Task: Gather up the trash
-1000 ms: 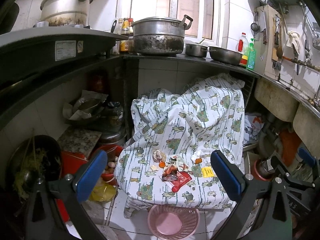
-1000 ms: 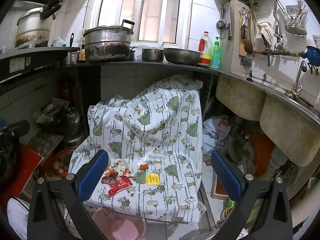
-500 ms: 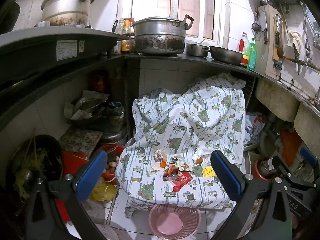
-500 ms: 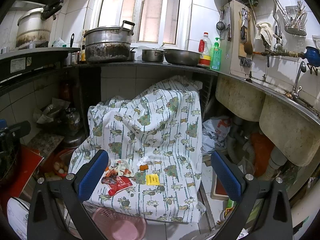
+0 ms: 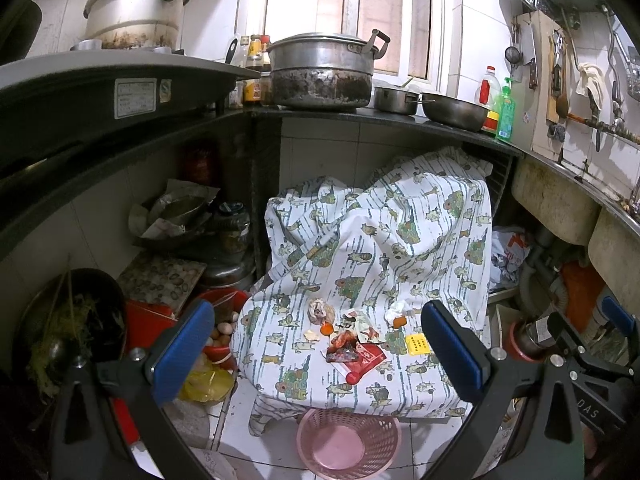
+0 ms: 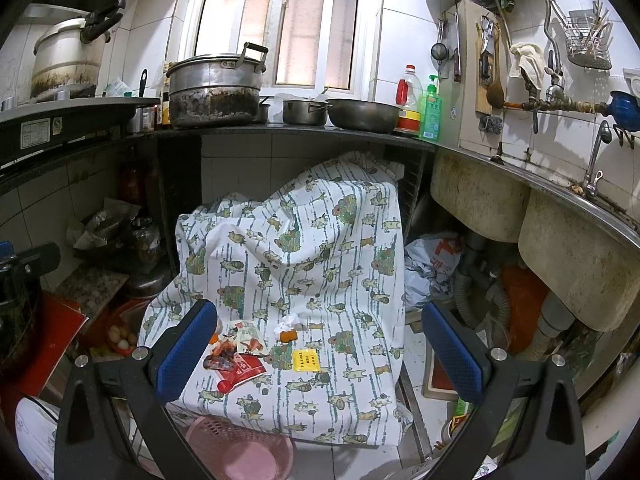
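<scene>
Both claws spread wide, empty, above trash (image 5: 352, 344) on cloth (image 5: 372, 248).
Best taken piecewise, dropped into basket (image 5: 348, 442) below.

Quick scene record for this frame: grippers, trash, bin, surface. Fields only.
left gripper: open, holding nothing
right gripper: open, holding nothing
surface: patterned cloth draped over a low stand
trash: red wrapper, yellow packet, crumpled tissue, orange bits
bin: pink basket on the floor below the cloth's front edge, looks empty

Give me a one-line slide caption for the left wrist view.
Open left hand-held gripper faces wrappers and scraps on a patterned cloth, pink basket on the floor below.
</scene>
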A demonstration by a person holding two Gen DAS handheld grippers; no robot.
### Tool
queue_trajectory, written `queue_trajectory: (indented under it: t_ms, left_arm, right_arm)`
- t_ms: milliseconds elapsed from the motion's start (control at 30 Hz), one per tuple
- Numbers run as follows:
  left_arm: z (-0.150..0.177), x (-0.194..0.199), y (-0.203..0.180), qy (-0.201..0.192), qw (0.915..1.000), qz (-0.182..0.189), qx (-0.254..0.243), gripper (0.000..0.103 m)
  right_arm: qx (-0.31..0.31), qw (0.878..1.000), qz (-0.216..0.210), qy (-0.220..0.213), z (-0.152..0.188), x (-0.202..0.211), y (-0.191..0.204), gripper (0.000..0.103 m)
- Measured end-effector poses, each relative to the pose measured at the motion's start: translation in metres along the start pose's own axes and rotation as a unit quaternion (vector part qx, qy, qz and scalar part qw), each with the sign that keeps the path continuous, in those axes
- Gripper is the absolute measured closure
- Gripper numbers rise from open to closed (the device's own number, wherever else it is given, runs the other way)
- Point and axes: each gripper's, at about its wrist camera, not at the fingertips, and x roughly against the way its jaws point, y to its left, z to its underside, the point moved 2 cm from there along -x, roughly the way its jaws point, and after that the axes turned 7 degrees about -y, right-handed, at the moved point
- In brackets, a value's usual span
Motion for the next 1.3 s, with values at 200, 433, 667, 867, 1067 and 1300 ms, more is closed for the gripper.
queue_trajectory:
  t_ms: [200,433,667,867,1067,1300]
  left_arm:
    - [0.0008,-0.0002,-0.0005,-0.002,1.0000,-0.005,-0.002,0.000]
    - [0.0014,-0.0009,-0.0009,-0.002,0.9999,-0.009,-0.003,0.000]
    - [0.0020,-0.0018,-0.0033,-0.002,0.9999,-0.014,-0.006,0.000]
    - [0.0018,-0.0015,-0.0036,-0.003,0.9999,-0.014,-0.006,0.000]
    - [0.0020,-0.0014,-0.0035,-0.003,0.9999,-0.014,-0.006,0.000]
    - [0.0019,-0.0016,-0.0039,-0.003,0.9999,-0.015,-0.005,0.000]
  right_arm:
    - [-0.001,1.000,-0.001,0.000,0.0007,0.0002,-0.0007,0.000]
    - [-0.001,1.000,0.002,-0.001,0.0005,0.0002,-0.0004,0.000]
    - [0.000,1.000,0.001,-0.001,0.0004,0.0003,-0.0007,0.000]
    - [-0.001,1.000,0.002,-0.001,0.0003,0.0007,-0.0010,0.000]
    - [-0.001,1.000,0.002,-0.001,0.0004,0.0006,-0.0005,0.000]
    - [-0.001,1.000,0.001,-0.002,0.0005,0.0007,-0.0006,0.000]
